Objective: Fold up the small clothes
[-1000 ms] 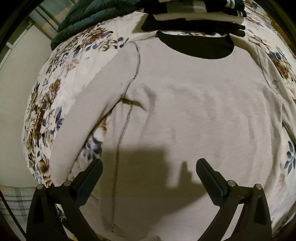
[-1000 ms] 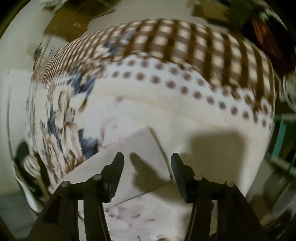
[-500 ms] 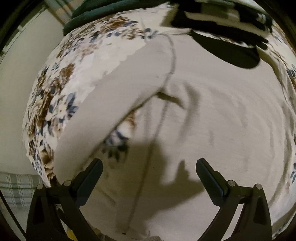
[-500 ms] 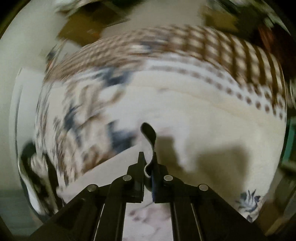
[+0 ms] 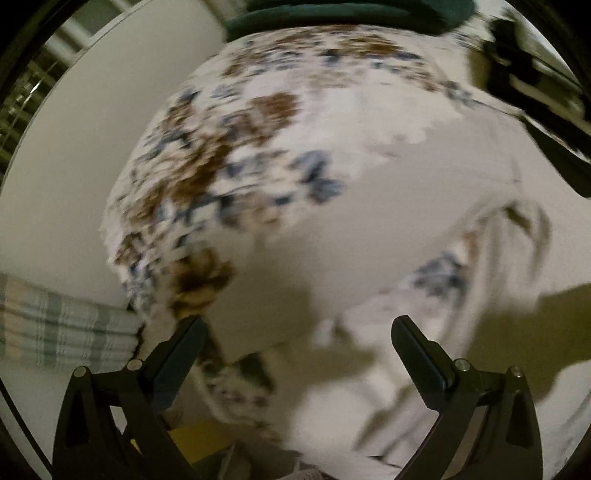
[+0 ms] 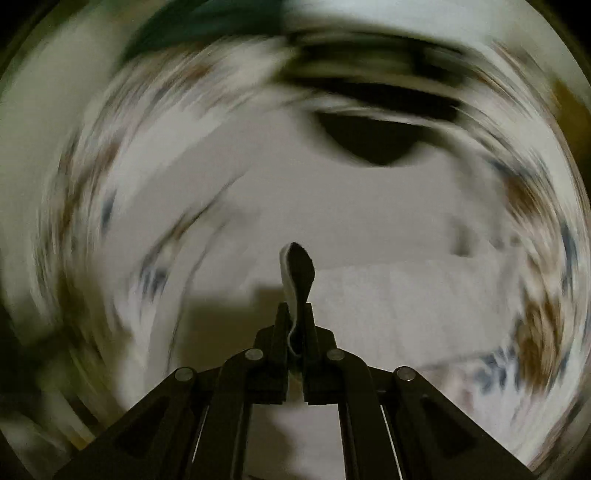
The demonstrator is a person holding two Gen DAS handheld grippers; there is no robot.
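In the left wrist view, which is blurred, the left gripper (image 5: pixel 295 339) stands with its jaws wide and nothing between the pads. The grey shirt (image 5: pixel 424 177) lies spread on the floral sheet (image 5: pixel 229 155). One sleeve (image 5: pixel 295 266) runs down from the shirt's body toward the gap between the fingers, and its cuff end lies just beyond the left finger (image 5: pixel 177 354), beside it and not gripped. A strip of sheet shows between the sleeve and the shirt's body, to the right of the sleeve. A green blanket (image 5: pixel 351 14) lies past the far edge of the sheet, and a plaid cloth (image 5: pixel 55 325) sits off the sheet's left side, low in the view. In the right wrist view, heavily smeared around the edges, the right gripper (image 6: pixel 295 314) has its jaws pressed together on a fold of the shirt (image 6: pixel 295 206). A flap of the cloth (image 6: pixel 299 269) stands up out of the fingertips, pale on its left face and dark on its right. The rest of the shirt spreads on the sheet (image 6: pixel 532 206) beyond the fingers, with its dark neck opening (image 6: pixel 365 140) at the far end, a little right of the flap.
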